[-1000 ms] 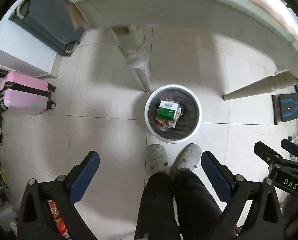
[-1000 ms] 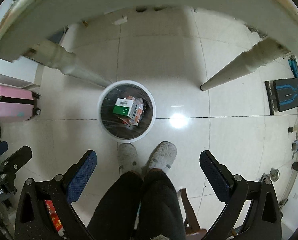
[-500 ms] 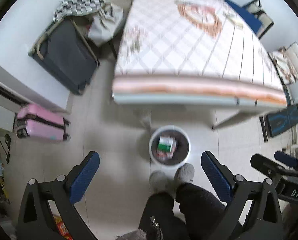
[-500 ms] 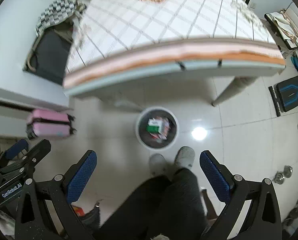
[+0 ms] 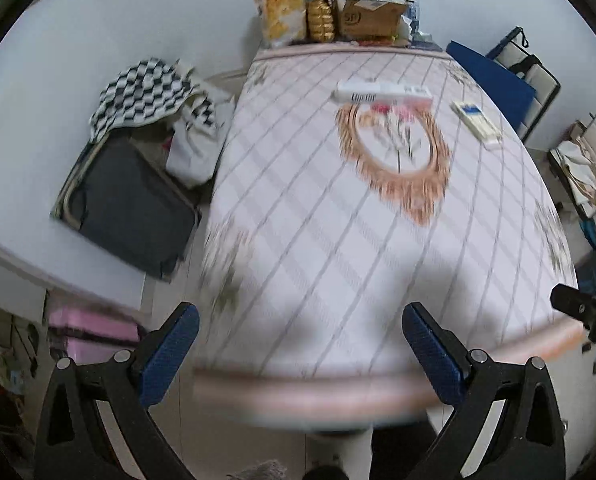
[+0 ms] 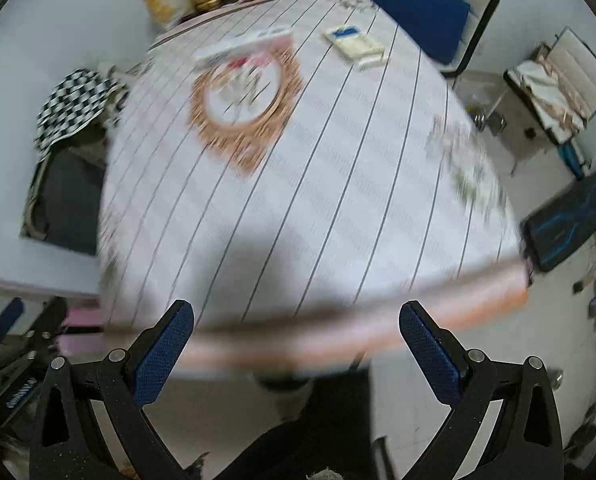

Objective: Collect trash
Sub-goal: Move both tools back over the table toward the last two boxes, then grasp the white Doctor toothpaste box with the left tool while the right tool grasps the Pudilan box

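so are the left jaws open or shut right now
Open: the left gripper has its blue pads spread wide apart, nothing between them.

Right wrist view, motion-blurred. We see the right tool (image 6: 296, 348) with its blue-padded fingers (image 6: 162, 354) spread wide and nothing between them, above the near edge of the worktop (image 6: 337, 208). On the far part lie a long white box (image 6: 242, 46) and, to its right and apart from it, a flat pack (image 6: 353, 46). The left tool (image 6: 22, 344) shows at lower left. Dark trouser legs (image 6: 317, 432) show below.
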Demonstrator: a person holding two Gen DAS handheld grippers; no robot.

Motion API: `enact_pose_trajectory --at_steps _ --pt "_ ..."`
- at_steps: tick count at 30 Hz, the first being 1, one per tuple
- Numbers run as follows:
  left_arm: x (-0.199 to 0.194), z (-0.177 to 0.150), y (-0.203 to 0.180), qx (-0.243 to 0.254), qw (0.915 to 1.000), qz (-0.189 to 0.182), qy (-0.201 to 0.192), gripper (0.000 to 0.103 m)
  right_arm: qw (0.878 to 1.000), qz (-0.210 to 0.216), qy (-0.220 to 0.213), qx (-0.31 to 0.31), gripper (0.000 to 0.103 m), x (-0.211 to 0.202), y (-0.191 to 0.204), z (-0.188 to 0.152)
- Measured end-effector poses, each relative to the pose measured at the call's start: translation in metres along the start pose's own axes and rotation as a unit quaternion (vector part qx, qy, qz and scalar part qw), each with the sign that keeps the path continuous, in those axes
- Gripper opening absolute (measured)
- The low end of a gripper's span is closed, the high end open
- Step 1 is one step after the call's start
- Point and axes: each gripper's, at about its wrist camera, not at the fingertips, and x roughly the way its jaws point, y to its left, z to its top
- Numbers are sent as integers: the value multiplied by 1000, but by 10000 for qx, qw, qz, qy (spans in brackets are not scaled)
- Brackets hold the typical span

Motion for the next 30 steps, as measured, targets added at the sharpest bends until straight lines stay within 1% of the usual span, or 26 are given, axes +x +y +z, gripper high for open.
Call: enact_pose_trajectory --at_steps 1,3,4,5,8,10,11,13,14,16,17,19,20,21,22,23,24,25,27,28,29,30 --pt "9 21 -7 42 9999 91 6 103 10000 -52 13 -12 103 9 -6 22" --pt "34 62 -22 120 9997 184 67 103 9998 -165 93 -1 103 32 -21 77" --pt "47 83 -30 181 9995 226 107 103 9997 -210 158 -9 103 48 -30 114" --pt "60 102 -38 259 9992 284 136 103 9994 -274 191 -10 103 60 -36 140" --pt "105 158 -65 667 9962 542 167 103 9984 -477 312 -16 103 106 -54 219" --pt "135 190 -83 996 9922 734 175 103 9974 -564 450 2 103 141 -66 272" --pt "147 204 -89 1155 9901 779 172 103 9970 -596 497 -15 103 157 -69 289" --pt "175 233 -104 1573 9834 891 169 103 9955 -724 602 -91 103 190 -74 327" --pt "186 244 -110 1800 9793 909 150 103 9950 -748 655 -129 103 204 -76 339" --pt "209 265 -126 2390 9661 969 103 103 9939 -745 789 -208 103 229 -77 362" --pt "216 271 -132 2682 9583 988 68 103 9940 -649 848 -229 103 241 -78 371" --pt "232 281 -146 3371 9356 1052 -8 103 9938 -499 946 -285 103 257 -79 384" --pt "239 284 -152 3709 9231 1018 -5 103 9937 -441 974 -329 97 263 -79 387" --pt "247 286 -158 4082 9078 966 48 103 9935 -446 973 -387 96 266 -78 389" --pt "253 286 -164 4372 8948 902 103 103 9935 -478 930 -441 90 266 -77 391" --pt "260 285 -170 4752 8757 832 207 103 9924 -612 907 -555 82 265 -75 392" --pt "266 285 -175 5007 8618 774 256 103 9922 -624 907 -591 82 264 -75 392" --pt "270 284 -179 5252 8476 684 328 103 9928 -524 944 -511 82 264 -79 393" --pt "278 283 -186 5566 8274 562 495 103 9926 -511 1022 -409 82 264 -85 396" --pt "282 283 -188 5683 8193 495 575 103 9927 -483 1039 -379 82 265 -88 397" --pt "288 285 -193 5772 8130 459 619 103 9926 -484 1064 -337 82 265 -91 399" --pt "291 286 -194 5830 8088 427 645 101 9925 -491 1079 -302 82 266 -93 400"
